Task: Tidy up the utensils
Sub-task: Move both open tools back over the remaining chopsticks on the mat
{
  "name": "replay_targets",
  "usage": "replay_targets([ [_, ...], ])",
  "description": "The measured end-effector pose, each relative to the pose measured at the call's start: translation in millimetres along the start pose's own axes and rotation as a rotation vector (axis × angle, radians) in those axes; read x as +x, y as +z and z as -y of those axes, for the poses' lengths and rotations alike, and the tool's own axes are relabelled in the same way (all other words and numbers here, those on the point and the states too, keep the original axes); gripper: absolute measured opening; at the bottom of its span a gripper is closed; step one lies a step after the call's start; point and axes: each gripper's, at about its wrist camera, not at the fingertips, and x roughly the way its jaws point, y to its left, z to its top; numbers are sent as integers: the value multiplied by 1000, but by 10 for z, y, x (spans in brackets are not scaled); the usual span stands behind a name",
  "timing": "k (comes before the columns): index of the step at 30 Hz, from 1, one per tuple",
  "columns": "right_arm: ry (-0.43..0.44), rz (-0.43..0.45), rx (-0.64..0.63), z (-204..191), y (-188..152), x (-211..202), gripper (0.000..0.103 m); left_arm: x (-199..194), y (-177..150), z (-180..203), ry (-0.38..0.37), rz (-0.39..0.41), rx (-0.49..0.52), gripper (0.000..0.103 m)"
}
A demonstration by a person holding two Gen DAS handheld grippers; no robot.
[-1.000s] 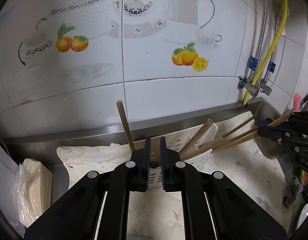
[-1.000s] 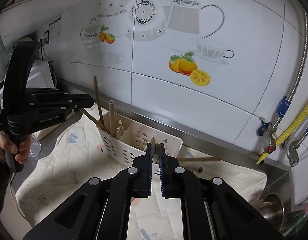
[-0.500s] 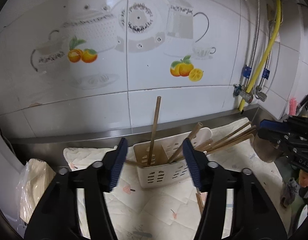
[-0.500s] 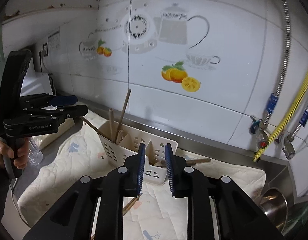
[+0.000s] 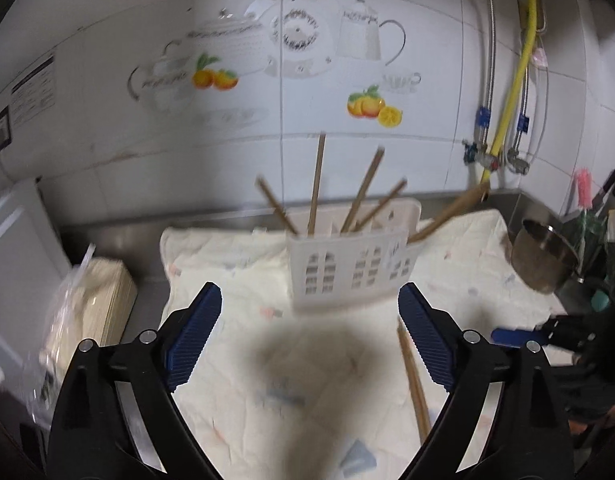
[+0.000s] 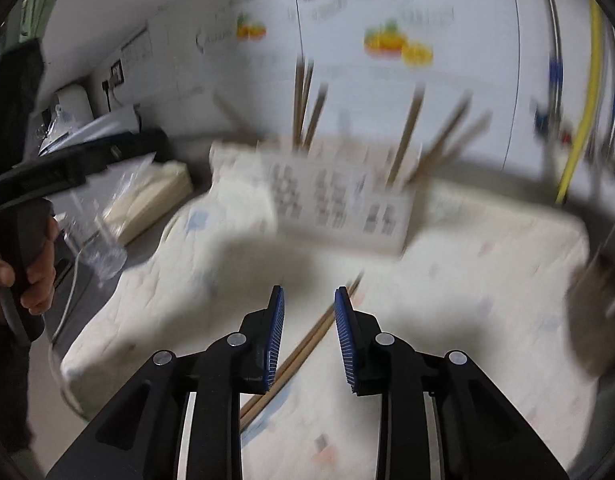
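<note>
Both claws, drawn back from the white utensil caddy (image 5: pixel 349 270) since a second ago, are opening with nothing clamped.

Left claw (image 5: pixel 309 338) is spreading wide over the quilted cloth (image 5: pixel 235 360) covering the bench; right claw (image 6: pixel 309 340) is parting narrowly above two loose chopsticks (image 6: pixel 307 340) lying on that cloth. Caddy is standing near the bench's back edge, holding several wooden chopsticks (image 5: pixel 316 184) upright or leaning; a steel pot (image 5: pixel 543 256) is sitting at the right edge.

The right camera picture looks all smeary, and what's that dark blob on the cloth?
Right wrist view: motion blur smears the utensil holder and wall tiles. Left wrist view: sharper, though bent by the fisheye lens; the dark blob is a soft shadow on the quilted cloth.
</note>
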Motion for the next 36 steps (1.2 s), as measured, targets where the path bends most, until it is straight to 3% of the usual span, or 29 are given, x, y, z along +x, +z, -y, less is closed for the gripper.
replay_targets([
  [5,24,-91,127,-21,-529,246,23,-42,-406,-75,33,-43,-49,94],
  [11,74,-149,227,-113,-810,425,16,-31,-736,-173,82,-79,-96,94],
  [13,107,-161,269,-117,-853,471,13,-44,-815,-211,106,-82,-99,94],
  [24,65,-179,419,-126,-925,551,10,-72,-975,-440,92,-78,-149,94],
  [36,-43,-194,404,-214,-824,643,9,-41,-1078,-430,59,-84,-161,94],
])
